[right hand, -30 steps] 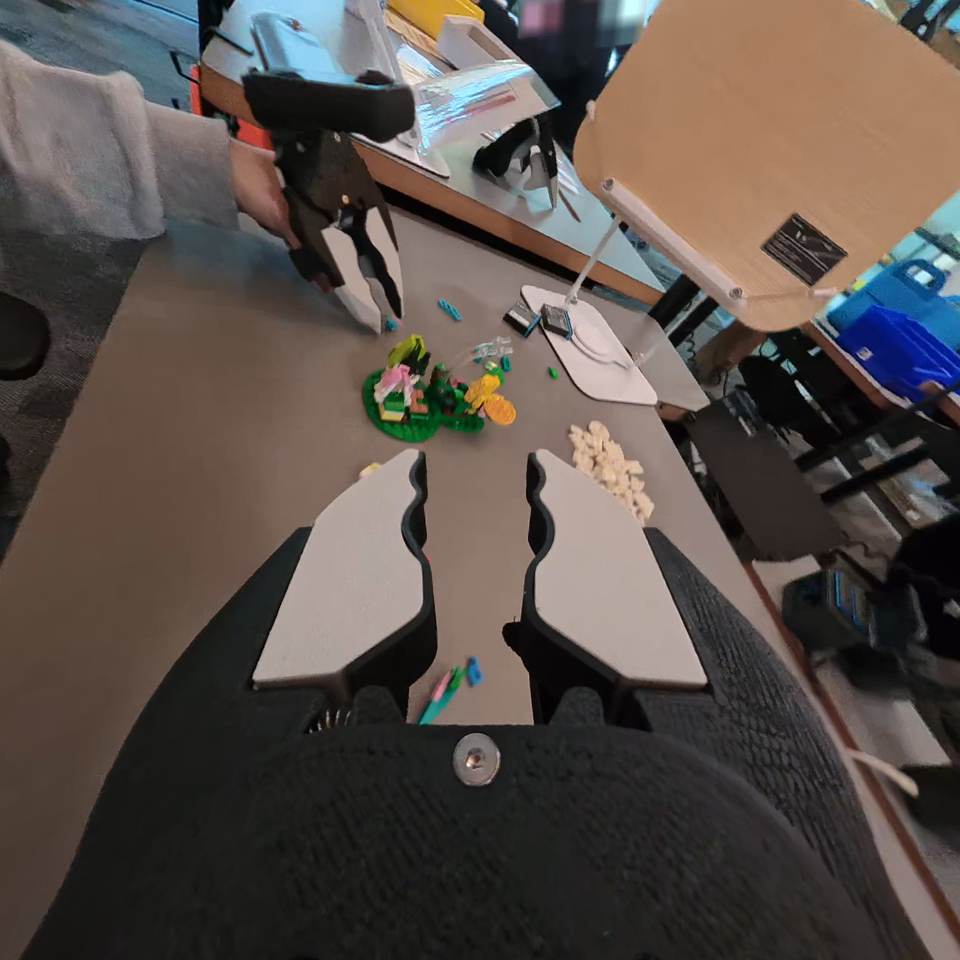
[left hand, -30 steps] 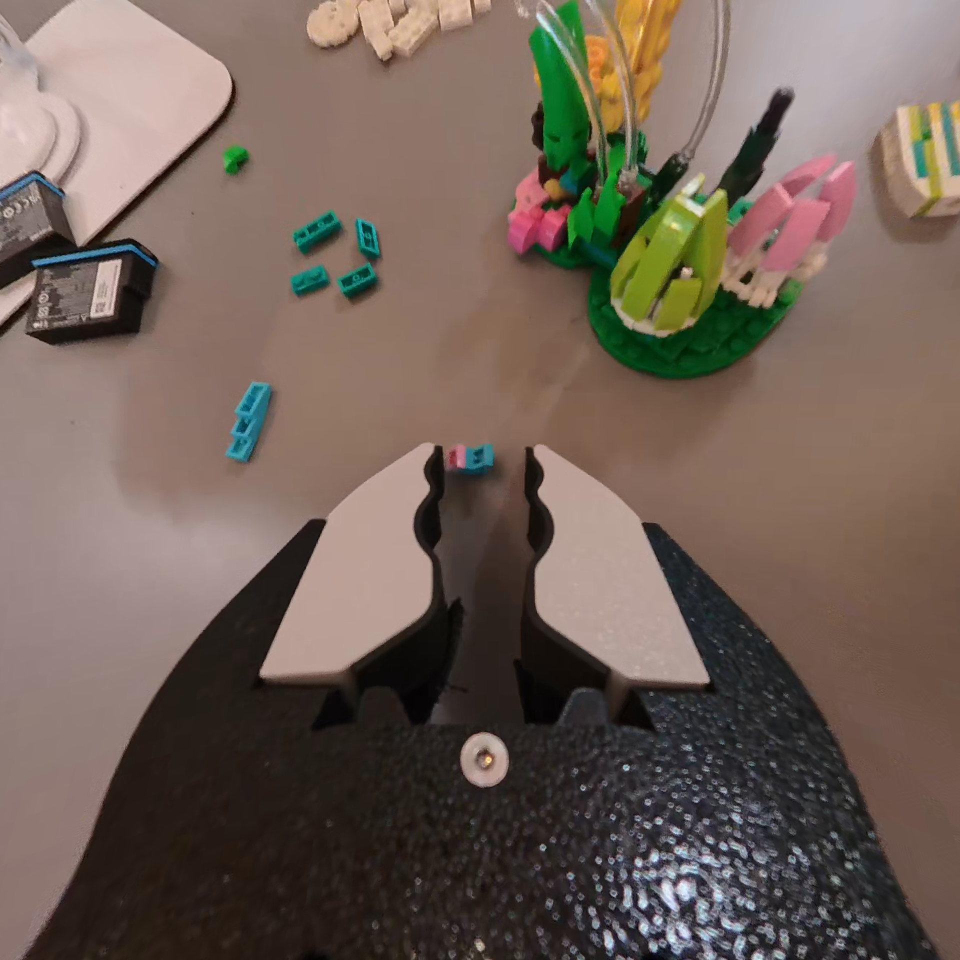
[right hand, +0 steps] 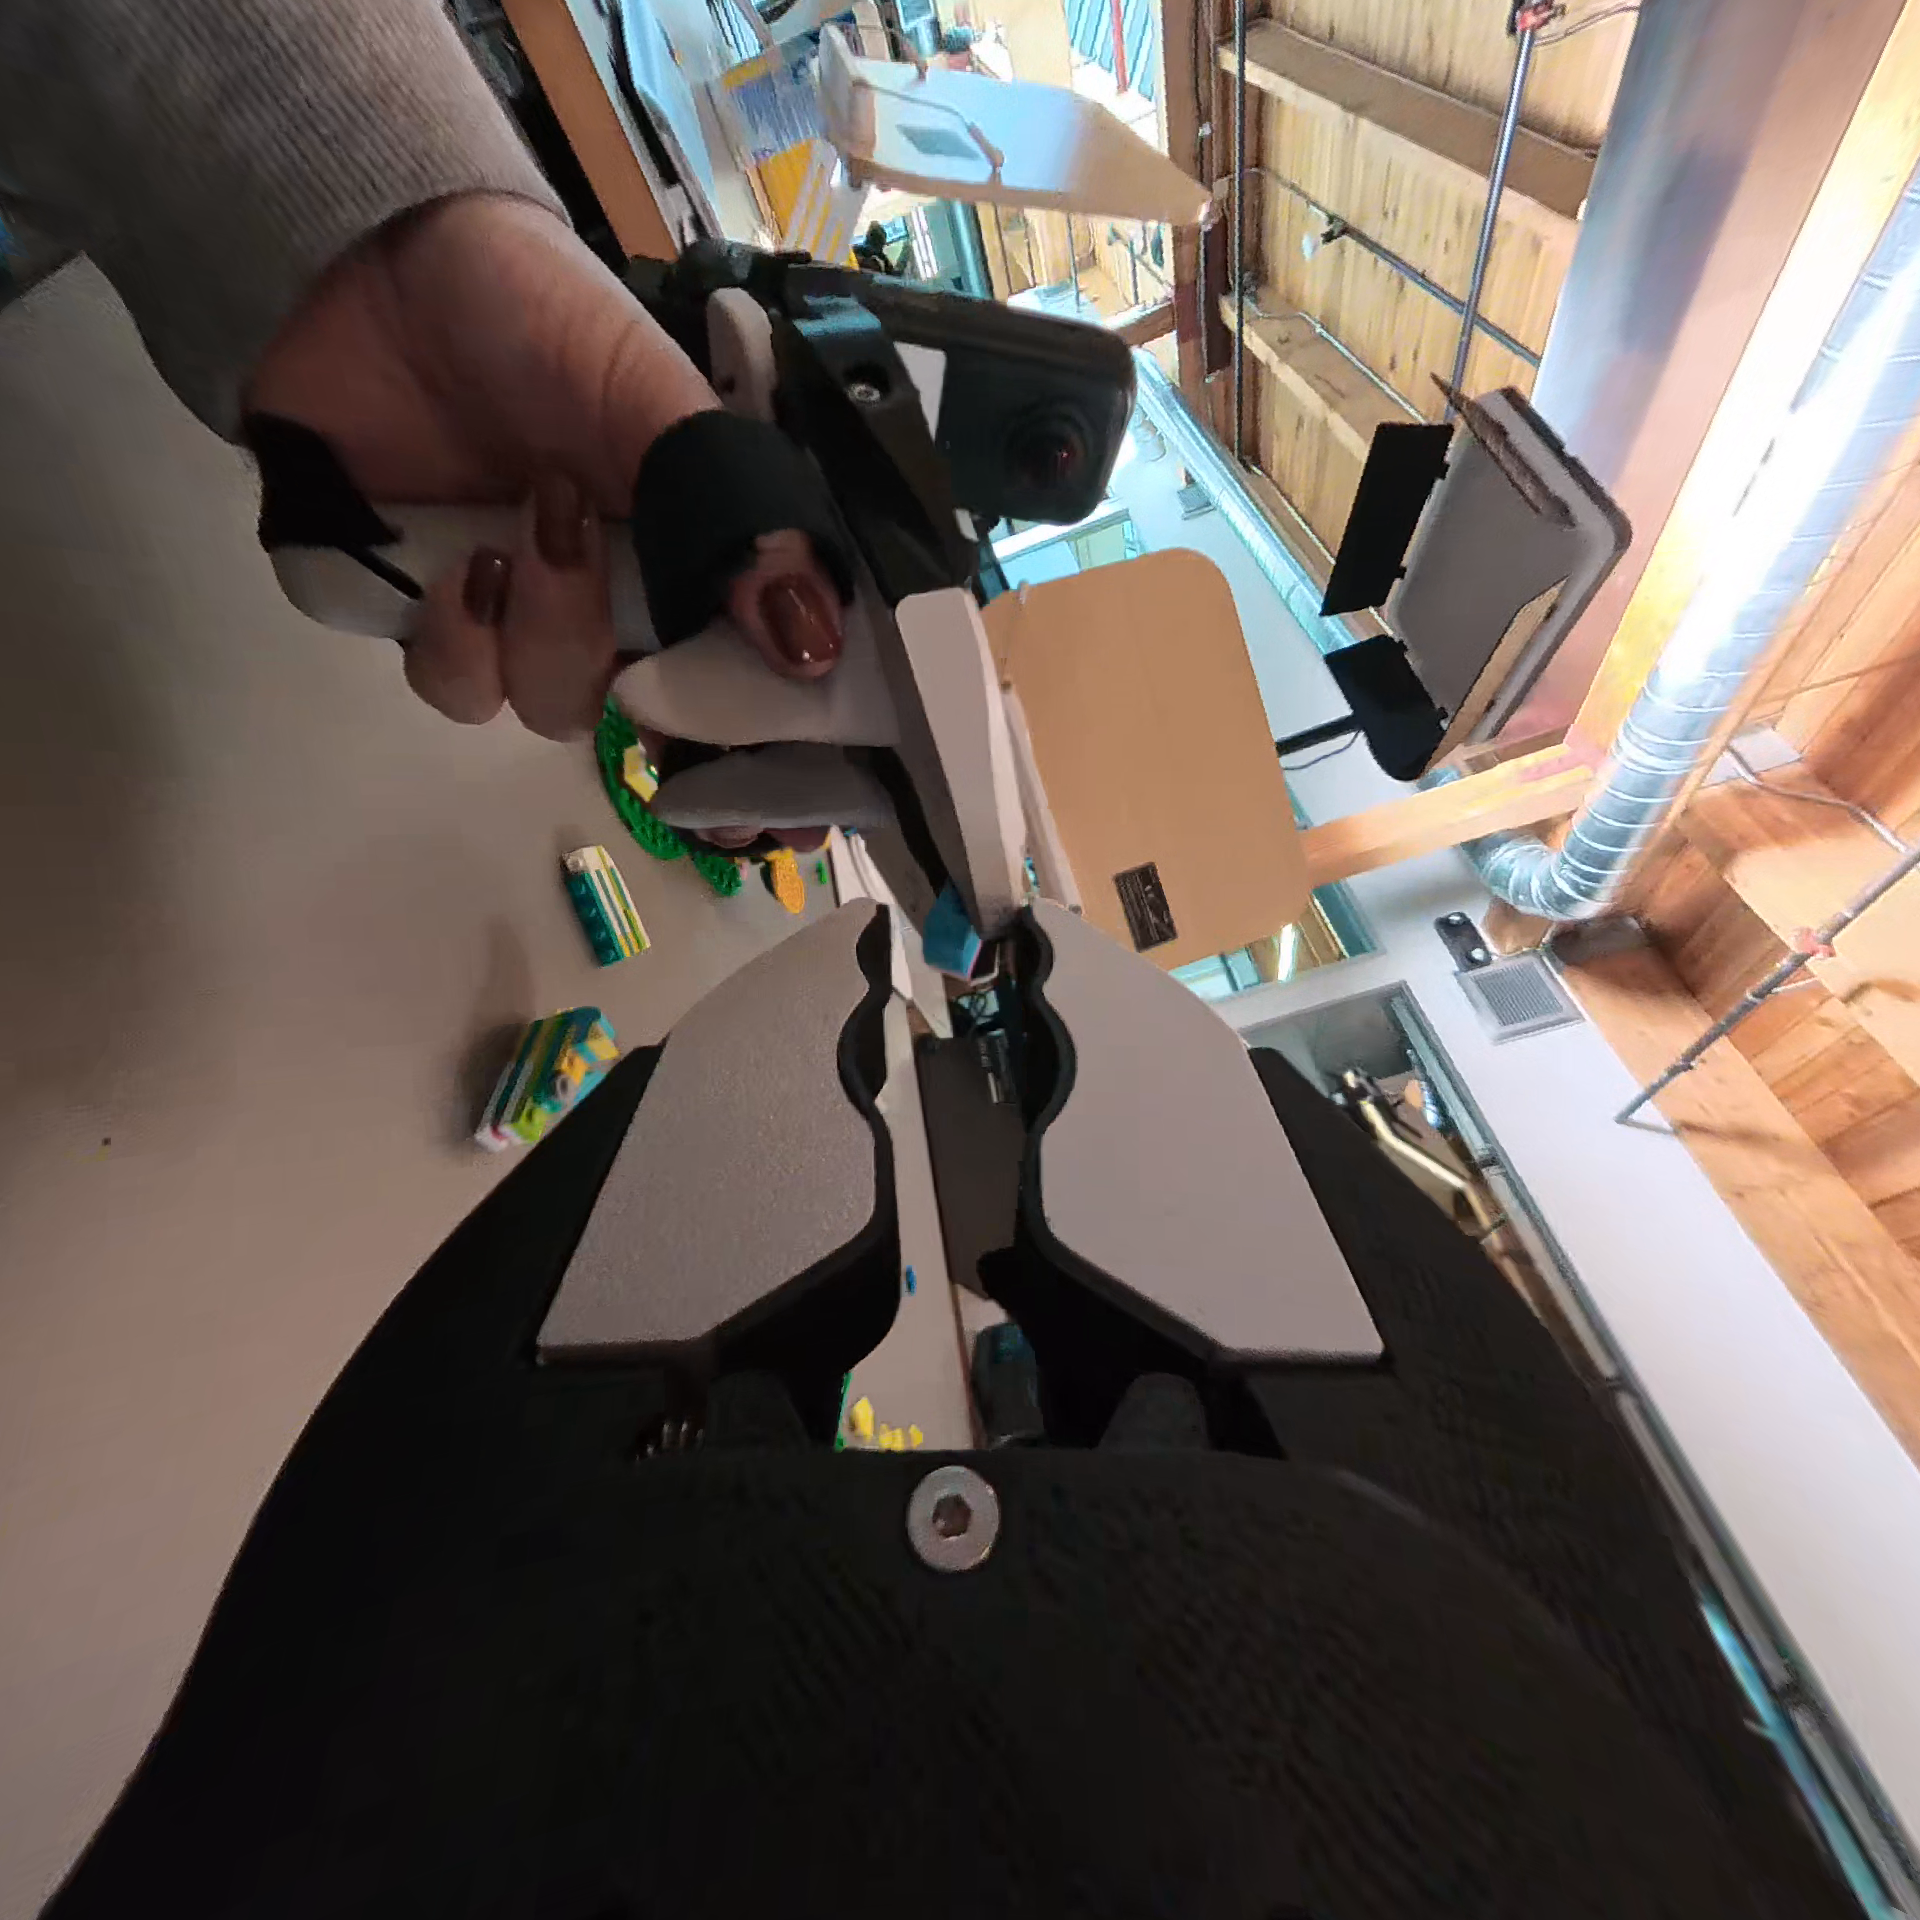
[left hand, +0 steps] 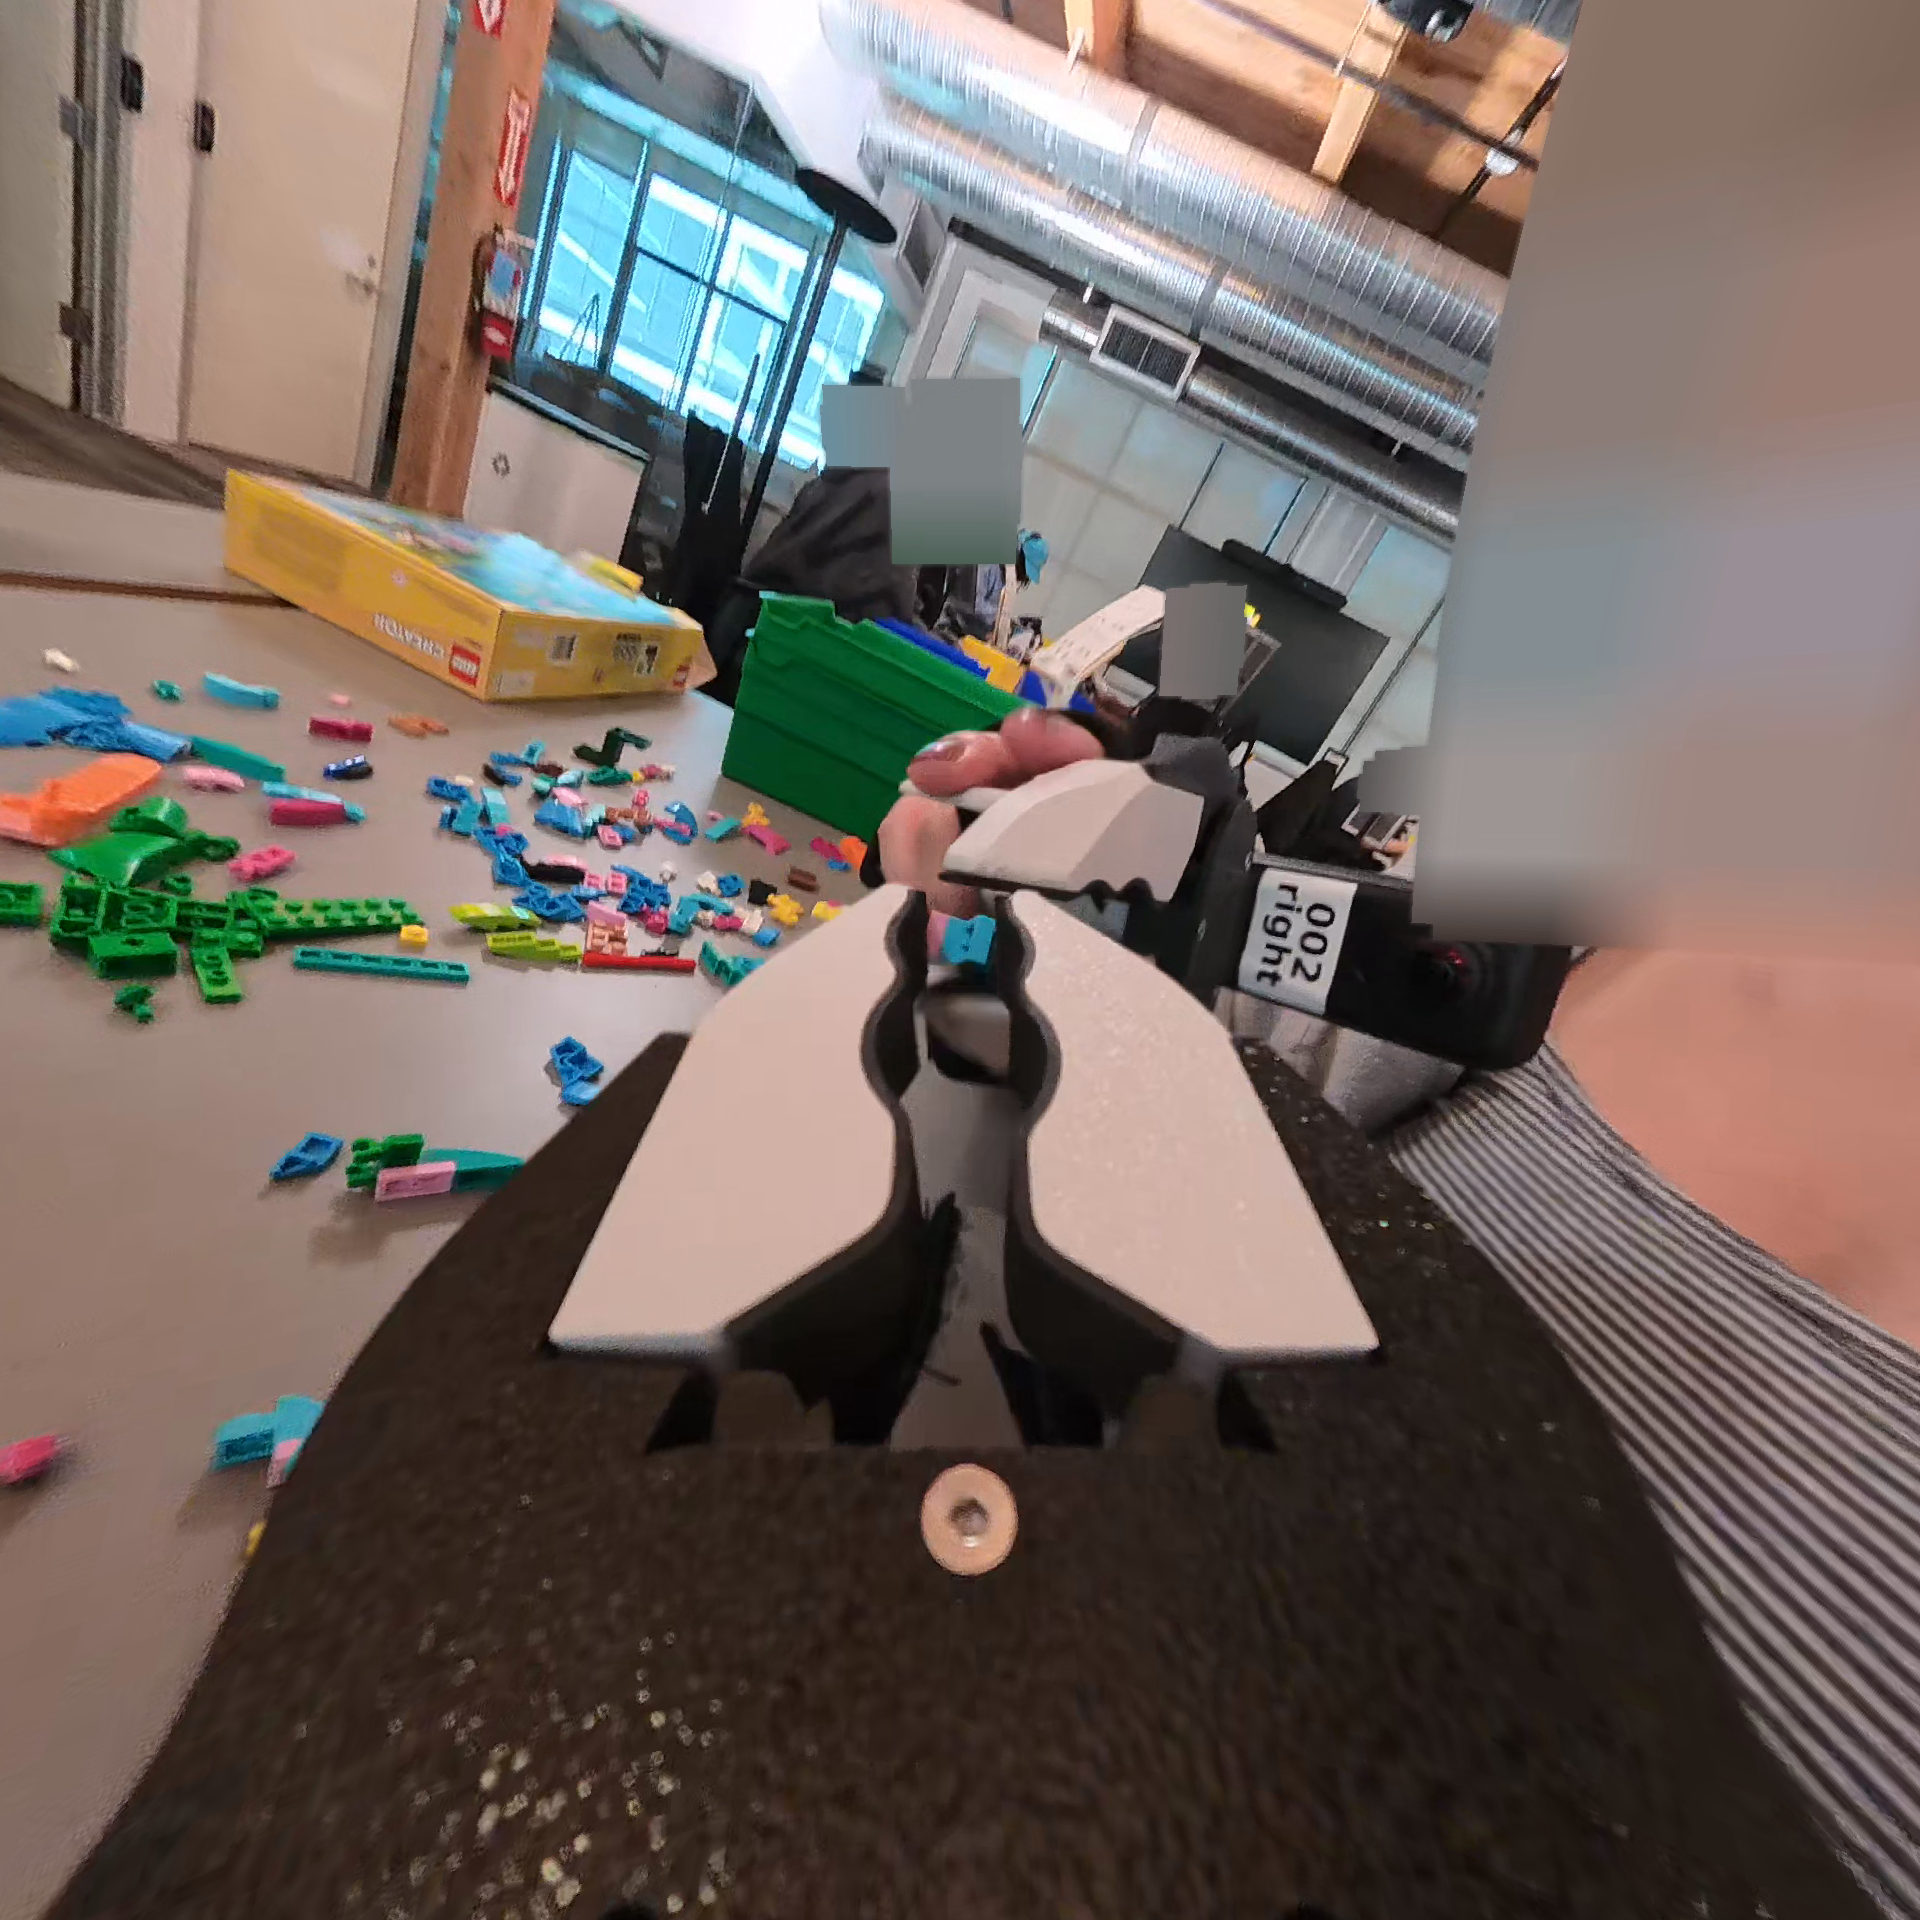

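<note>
Loose plastic bricks (left hand: pixel 582 862) litter the smooth grey table (left hand: pixel 208 1247) at far left, none sorted. Centre: the left gripper (left hand: pixel 961 930) pinches a small studded pink-and-blue brick piece (left hand: pixel 966 935), held aloft. Right gripper (right hand: pixel 961 940) has narrow jaws beside that piece; whether they press it, I cannot tell

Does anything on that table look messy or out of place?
Yes. Loose toy bricks lie scattered over the grey table, not sorted, and the yellow box lies tilted near the green bin.
</note>
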`<action>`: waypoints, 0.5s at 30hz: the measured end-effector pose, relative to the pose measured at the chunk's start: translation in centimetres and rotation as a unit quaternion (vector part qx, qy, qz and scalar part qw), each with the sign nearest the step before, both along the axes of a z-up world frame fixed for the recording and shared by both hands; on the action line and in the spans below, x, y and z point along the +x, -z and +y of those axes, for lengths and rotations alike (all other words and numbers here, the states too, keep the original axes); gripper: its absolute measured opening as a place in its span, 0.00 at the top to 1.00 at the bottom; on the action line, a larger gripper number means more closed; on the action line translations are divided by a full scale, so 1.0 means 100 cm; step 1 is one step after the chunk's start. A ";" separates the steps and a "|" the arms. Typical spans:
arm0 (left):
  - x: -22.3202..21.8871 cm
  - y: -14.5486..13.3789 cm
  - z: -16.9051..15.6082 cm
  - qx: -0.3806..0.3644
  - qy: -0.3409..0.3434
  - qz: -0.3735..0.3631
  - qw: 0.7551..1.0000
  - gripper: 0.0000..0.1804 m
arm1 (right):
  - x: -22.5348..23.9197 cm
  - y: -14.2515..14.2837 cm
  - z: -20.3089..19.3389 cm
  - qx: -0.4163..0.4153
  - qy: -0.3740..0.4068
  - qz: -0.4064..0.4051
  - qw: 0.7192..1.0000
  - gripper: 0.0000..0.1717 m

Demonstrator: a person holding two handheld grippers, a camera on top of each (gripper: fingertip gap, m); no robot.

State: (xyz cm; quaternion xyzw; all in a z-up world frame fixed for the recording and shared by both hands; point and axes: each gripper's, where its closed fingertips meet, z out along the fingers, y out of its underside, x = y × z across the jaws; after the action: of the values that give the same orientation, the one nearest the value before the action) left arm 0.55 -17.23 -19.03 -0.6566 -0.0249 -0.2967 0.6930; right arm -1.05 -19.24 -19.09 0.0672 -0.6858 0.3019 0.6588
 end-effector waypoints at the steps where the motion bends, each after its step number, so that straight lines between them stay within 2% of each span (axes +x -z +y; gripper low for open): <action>1: 0.000 0.002 0.004 -0.005 -0.001 -0.001 1.000 0.93 | 0.000 0.000 0.004 -0.004 0.001 -0.004 1.000 0.91; 3: -0.002 0.009 0.011 -0.026 -0.012 -0.002 1.000 0.93 | -0.001 0.005 0.012 -0.023 -0.002 -0.046 0.999 0.93; 4: -0.001 0.010 0.013 -0.027 -0.011 -0.007 1.000 0.92 | 0.000 0.007 0.015 -0.061 -0.014 -0.085 0.994 0.96; 6: -0.003 0.010 0.016 -0.025 -0.017 -0.011 0.999 0.87 | 0.002 0.010 0.016 -0.172 -0.067 -0.194 0.964 0.96; 9: -0.004 0.002 0.019 -0.008 -0.014 -0.023 1.000 0.79 | 0.008 0.005 0.016 -0.336 -0.158 -0.346 0.862 0.96; 10: -0.002 0.000 0.019 -0.002 -0.001 -0.023 1.000 0.74 | 0.008 0.001 0.018 -0.383 -0.180 -0.379 0.823 0.96; 12: 0.003 0.005 0.022 -0.022 0.009 -0.014 1.000 0.70 | 0.006 -0.007 0.026 -0.462 -0.216 -0.421 0.750 0.97; 13: 0.006 0.007 0.023 -0.028 0.015 -0.010 0.999 0.70 | 0.004 -0.011 0.031 -0.490 -0.228 -0.435 0.720 0.96; 15: 0.010 0.010 0.027 -0.032 0.018 -0.008 0.999 0.72 | 0.001 -0.014 0.038 -0.524 -0.241 -0.452 0.681 0.96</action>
State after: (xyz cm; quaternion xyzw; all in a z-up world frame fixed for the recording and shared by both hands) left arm 1.58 -14.54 -20.06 -0.6765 -0.0283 -0.3136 0.6657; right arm -0.90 -15.39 -17.69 -0.2706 -0.5905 0.7535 0.1012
